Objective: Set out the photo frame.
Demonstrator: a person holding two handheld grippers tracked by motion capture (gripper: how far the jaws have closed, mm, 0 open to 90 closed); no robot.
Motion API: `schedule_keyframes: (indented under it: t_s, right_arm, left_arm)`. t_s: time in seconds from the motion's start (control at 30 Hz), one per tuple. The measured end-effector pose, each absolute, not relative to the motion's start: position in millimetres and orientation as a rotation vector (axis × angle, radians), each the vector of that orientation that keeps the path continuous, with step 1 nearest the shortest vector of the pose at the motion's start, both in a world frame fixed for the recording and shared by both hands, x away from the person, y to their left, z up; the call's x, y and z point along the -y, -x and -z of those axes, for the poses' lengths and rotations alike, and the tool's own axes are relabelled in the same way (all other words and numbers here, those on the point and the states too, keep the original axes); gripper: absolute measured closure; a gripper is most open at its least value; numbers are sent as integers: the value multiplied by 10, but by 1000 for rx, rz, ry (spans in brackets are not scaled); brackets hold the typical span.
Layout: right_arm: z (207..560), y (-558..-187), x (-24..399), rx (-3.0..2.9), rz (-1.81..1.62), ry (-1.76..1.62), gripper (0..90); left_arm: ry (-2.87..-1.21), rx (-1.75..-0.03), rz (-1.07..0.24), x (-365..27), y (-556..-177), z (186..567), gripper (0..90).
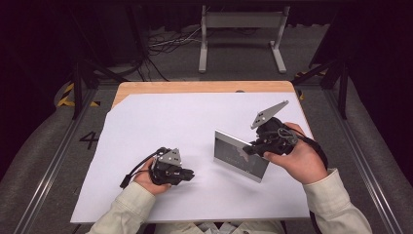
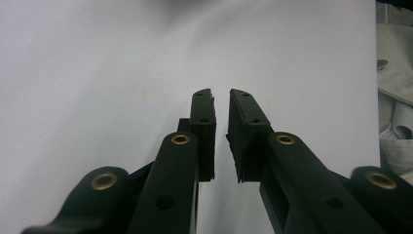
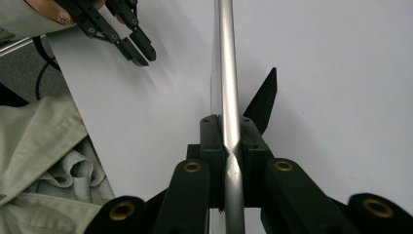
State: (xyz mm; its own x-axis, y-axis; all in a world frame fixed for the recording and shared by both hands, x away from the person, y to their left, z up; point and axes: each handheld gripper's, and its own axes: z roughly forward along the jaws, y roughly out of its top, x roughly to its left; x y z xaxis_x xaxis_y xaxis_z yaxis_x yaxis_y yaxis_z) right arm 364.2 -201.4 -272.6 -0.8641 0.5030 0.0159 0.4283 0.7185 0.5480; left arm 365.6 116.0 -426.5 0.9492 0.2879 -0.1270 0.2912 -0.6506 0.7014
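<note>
Wooden counter [image 1: 146, 87], topped by a large white sheet [image 1: 160, 131] that covers nearly all of it; dark grey floor around, with a pale metal stand [image 1: 241, 36] and loose cables [image 1: 165, 44] beyond the far edge.

Item 1: picture frame [image 1: 237, 155], silver-edged, rectangular, glazed face reflecting a dark shape. Position: right of centre on the white sheet, standing upright with its lower edge at or near the sheet; contact cannot be told. In the right gripper view its silver edge [image 3: 228, 73] runs straight up the middle, with a black pointed back-stand [image 3: 265, 97] jutting out to one side.

Item 2: right tongs [image 1: 253, 146], held in the person's right hand [image 1: 297, 158]. State: pinching the picture frame by its right-hand edge, both pads pressed flat on either side of the silver rim [image 3: 229, 146]. Grey three-cornered plate [image 1: 268, 113] on top.

Item 3: left tongs [image 1: 189, 174], held in the left hand [image 1: 146, 180], low over the near-left part of the sheet, pointing toward the frame and well apart from it. State: jaws drawn near together with a narrow gap, nothing between them [image 2: 221, 126].

Item 4: pale sleeves [image 1: 336, 200] at the near edge.
</note>
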Motion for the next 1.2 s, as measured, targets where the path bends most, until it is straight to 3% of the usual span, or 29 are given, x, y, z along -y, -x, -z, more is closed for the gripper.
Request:
schedule_keyframes:
  t_s: [1.2]
  right_arm:
    - [2707, -4103, 1740, -2934, -800, -183, 838]
  left_arm:
    - [-2295, -442, 9, -1265, -3693, 4273, 808]
